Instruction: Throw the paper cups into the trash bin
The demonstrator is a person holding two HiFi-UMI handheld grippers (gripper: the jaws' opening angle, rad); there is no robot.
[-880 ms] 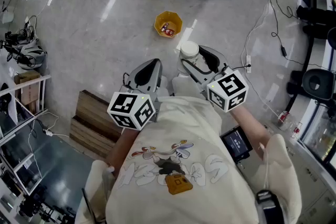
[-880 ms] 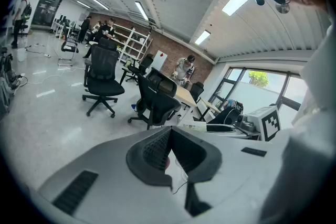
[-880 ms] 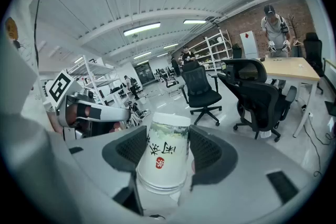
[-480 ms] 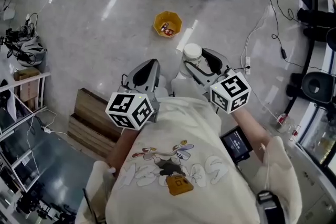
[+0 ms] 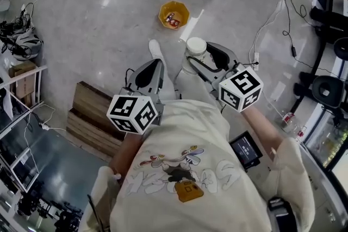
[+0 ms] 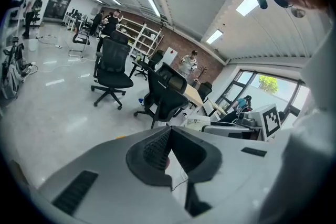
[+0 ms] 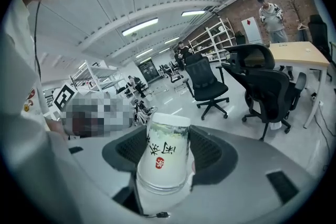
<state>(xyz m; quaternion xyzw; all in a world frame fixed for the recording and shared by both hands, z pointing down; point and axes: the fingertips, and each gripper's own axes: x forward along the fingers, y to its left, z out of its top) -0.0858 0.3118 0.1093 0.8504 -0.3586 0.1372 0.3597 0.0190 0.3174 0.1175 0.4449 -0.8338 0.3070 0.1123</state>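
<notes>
Right claw (image 7: pixel 167 150) is clenched on a white paper cup (image 7: pixel 164 157). The pads press its side wall from both sides, with the wide rim back toward the claw body and the narrow base pointing out past the tips. I think the side grip is deliberate: nothing hooks the rim, so the cup should fall free as soon as the jaws part. The wall looks thin, so squeezing harder would probably crush it.

Left claw (image 6: pixel 169 136) is shut with the pads together and nothing between them. It sits just beside the right claw on its left, at about the same height. I read it as parked: one cup needs one claw, and there it stays clear of the drop line.

The yellow trash bin (image 5: pixel 174 14) stands on the floor ahead of and below the right claw, a bit toward the left-claw side and well apart. It has some red and white litter inside.

The cup is not over the bin mouth yet, so releasing here would likely put it on the floor short of the bin.

My call for the next move is to carry the right claw forward until the cup hangs above the opening, then let go. The risks are that the light cup clips the rim or bounces out.
</notes>
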